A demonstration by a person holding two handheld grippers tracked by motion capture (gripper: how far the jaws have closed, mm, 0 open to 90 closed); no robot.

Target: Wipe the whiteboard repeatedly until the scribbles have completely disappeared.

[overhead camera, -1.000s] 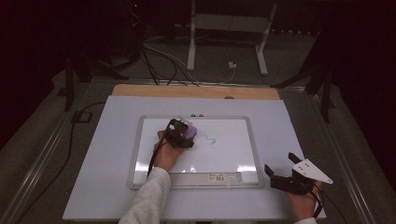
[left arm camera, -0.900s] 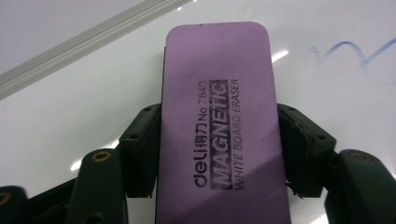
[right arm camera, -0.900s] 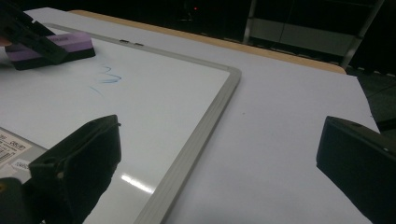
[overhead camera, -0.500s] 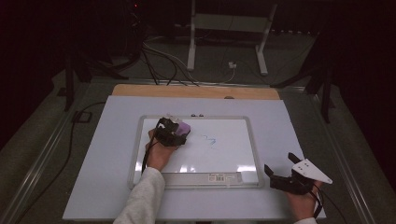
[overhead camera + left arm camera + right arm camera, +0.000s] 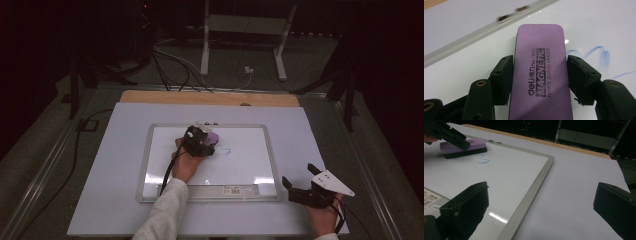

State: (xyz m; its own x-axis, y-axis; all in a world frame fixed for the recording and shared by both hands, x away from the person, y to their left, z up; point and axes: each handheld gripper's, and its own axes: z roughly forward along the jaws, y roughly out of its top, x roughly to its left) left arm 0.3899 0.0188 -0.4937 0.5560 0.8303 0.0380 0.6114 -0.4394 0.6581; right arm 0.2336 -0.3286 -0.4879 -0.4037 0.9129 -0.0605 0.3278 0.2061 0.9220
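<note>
Lighting, as I read it from my station: the room is dim, its background falling to near black in the high view, with overhead light catching mainly the whiteboard [image 5: 240, 165], where two small glare patches sit by the near edge. My left gripper view is brightest, the eraser [image 5: 539, 72] print sharp and the far frame edge soft. My right gripper view blurs its own near jaws.

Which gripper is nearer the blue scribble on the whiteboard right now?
Left. The left gripper holds the eraser just beside the blue scribble; the right gripper rests off the whiteboard's corner.
</note>
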